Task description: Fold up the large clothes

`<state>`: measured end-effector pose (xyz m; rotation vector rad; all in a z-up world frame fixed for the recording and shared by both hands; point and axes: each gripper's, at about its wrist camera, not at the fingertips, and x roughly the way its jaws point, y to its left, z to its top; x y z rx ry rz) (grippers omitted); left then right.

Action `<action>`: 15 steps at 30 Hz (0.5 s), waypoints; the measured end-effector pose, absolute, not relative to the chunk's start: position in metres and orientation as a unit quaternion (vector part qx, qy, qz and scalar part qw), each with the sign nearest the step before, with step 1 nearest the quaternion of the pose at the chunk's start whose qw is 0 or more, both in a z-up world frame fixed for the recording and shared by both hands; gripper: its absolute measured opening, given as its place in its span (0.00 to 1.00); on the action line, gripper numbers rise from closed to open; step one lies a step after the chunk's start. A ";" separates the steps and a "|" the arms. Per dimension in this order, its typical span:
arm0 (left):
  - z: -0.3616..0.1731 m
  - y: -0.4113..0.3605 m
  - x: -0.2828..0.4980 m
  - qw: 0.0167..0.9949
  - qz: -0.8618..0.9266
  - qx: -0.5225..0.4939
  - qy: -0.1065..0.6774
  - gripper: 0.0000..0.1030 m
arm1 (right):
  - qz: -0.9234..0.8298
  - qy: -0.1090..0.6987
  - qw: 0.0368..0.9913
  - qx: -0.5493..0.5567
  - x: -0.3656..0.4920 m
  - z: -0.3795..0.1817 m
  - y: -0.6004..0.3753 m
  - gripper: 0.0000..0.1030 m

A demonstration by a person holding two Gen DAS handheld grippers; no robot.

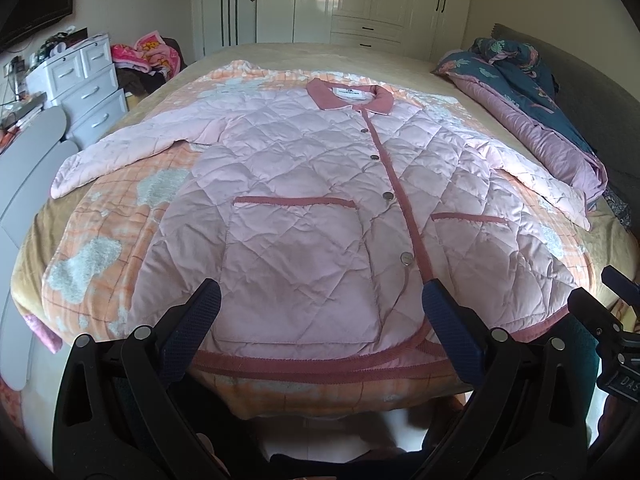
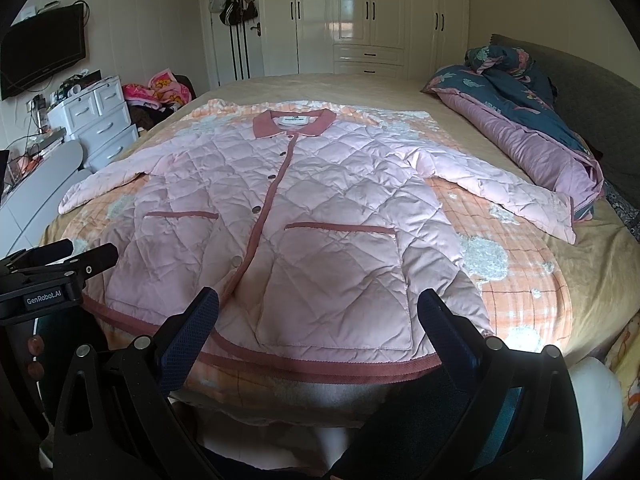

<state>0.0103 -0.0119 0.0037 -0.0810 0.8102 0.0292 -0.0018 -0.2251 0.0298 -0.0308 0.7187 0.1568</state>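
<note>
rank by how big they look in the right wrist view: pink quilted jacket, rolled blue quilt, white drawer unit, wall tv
1. pink quilted jacket
2. rolled blue quilt
3 and 4. white drawer unit and wall tv: look alike, and differing distance makes ranking unsure.

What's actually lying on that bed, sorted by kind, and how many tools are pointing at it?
Quilted pink jacket: 1
Orange checked blanket under the jacket: 1
Rolled dark floral quilt at the bed's right side: 1
Left tool and right tool, both open and holding nothing: 2
Total: 5
</note>
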 end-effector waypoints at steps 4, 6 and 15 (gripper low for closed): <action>0.007 -0.008 0.018 0.919 0.016 -0.041 0.392 0.92 | 0.079 0.352 0.932 -0.012 0.009 0.033 -0.225 0.96; 0.010 -0.006 0.022 0.919 0.016 -0.044 0.390 0.92 | 0.077 0.351 0.933 -0.012 0.015 0.035 -0.225 0.96; 0.023 -0.002 0.048 0.922 0.016 -0.046 0.383 0.92 | 0.077 0.346 0.935 0.000 0.044 0.051 -0.228 0.96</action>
